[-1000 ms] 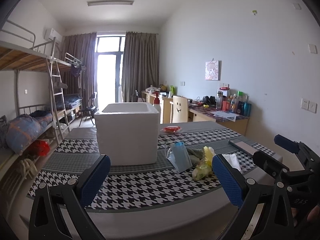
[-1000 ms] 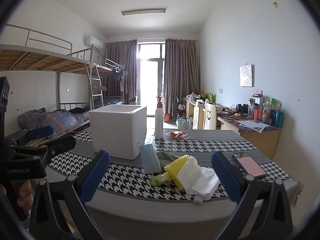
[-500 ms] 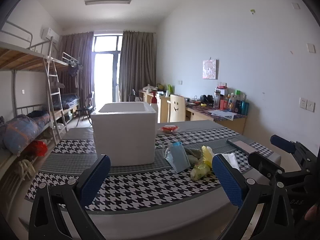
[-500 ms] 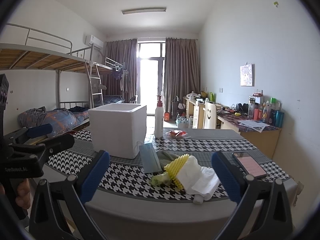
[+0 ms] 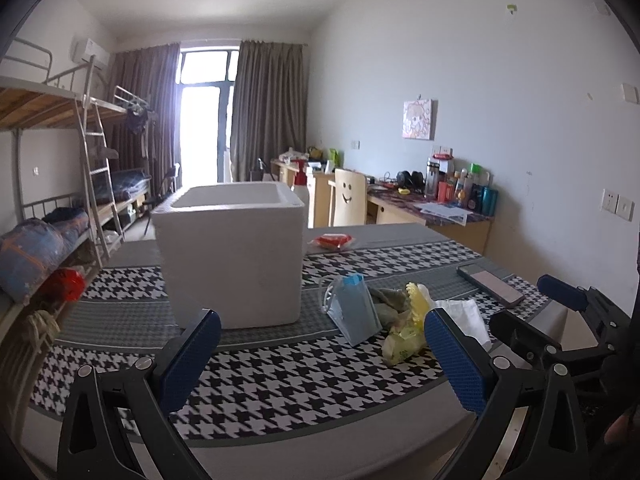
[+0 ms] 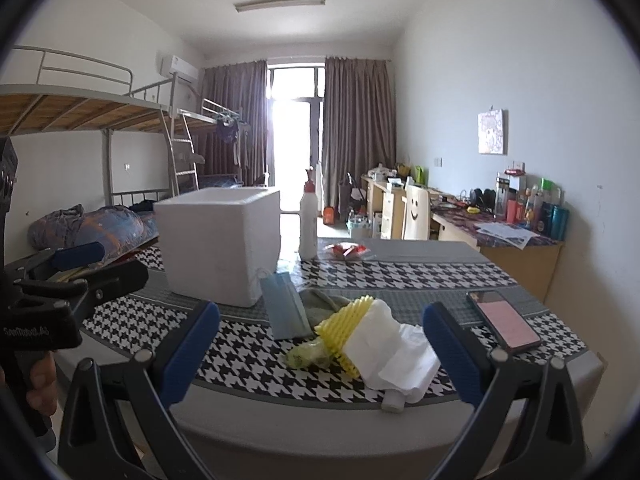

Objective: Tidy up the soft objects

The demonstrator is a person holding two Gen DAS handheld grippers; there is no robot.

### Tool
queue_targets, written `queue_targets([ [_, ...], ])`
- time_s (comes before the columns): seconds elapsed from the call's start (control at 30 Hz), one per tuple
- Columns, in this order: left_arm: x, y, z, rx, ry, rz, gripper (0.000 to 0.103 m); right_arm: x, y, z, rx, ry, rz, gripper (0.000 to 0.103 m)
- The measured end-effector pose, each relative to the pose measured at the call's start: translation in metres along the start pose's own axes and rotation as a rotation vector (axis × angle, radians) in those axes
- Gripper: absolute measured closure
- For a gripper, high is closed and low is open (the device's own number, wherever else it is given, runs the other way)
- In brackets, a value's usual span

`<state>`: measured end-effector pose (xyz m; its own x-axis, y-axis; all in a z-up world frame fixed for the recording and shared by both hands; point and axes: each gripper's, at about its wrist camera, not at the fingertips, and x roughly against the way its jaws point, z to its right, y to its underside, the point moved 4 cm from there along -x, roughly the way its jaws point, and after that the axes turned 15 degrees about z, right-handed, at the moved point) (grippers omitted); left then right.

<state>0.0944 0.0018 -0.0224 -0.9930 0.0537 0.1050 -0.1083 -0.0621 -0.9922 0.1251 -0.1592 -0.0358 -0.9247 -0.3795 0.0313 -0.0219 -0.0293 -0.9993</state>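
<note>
A pile of soft things lies on the houndstooth table: a blue face mask [image 6: 285, 309], a grey-green cloth [image 6: 320, 305], a yellow foam net [image 6: 349, 322], a yellow-green plastic bag [image 5: 402, 345] and white tissue [image 6: 396, 354]. A white foam box [image 6: 220, 242] stands left of the pile, open at the top. My left gripper [image 5: 320, 364] is open and empty, held before the table's front edge facing the box. My right gripper [image 6: 320, 354] is open and empty, facing the pile from the near edge.
A phone [image 6: 505, 326] lies on the table right of the pile. A white spray bottle [image 6: 308, 222] and a red packet [image 6: 346, 249] sit at the far side. Bunk beds [image 6: 100, 120] stand at left, desks [image 6: 500, 240] along the right wall.
The left gripper's view has shifted slightly right and closer to the table. The right gripper has barely moved. Nothing on the table has moved.
</note>
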Motion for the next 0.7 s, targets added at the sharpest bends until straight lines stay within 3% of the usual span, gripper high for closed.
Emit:
queue_targets([
  [0.7,-0.074,0.017,0.011,0.021,0.081,-0.167,0.005,-0.048,0.013,0.039,-0.022,0.074,-0.139,0.000],
])
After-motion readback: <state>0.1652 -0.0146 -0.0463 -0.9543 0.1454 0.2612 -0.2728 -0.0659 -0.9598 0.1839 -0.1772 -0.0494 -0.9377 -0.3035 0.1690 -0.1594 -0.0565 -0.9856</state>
